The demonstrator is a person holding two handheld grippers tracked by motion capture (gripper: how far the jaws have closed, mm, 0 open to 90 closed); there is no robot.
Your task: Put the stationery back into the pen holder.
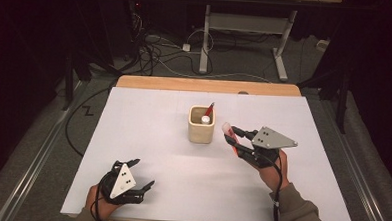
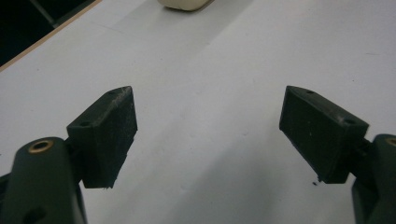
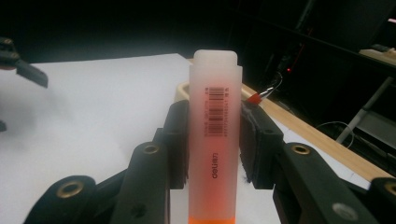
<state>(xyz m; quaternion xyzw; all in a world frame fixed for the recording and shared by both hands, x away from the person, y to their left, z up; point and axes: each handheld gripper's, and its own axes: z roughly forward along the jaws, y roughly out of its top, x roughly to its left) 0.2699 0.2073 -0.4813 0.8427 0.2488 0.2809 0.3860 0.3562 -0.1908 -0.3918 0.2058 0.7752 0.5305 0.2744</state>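
Jaws clamped either side of the orange marker (image 3: 215,126) on the right gripper (image 1: 231,135), pads pressing its frosted cap, the body running back between them. It hangs above the table (image 1: 147,138), just right of the cream pen cup (image 1: 201,125), which already holds a red pen (image 1: 209,110) and something white-topped, hard to make out from up here. Over on the left, the left gripper (image 2: 208,135) sits low near the front edge, jaws spread wide with nothing between them. For a clean drop, I'd say tip the marker upright, centre it over the cup's free side, clear of the red pen, lower it in, then release.
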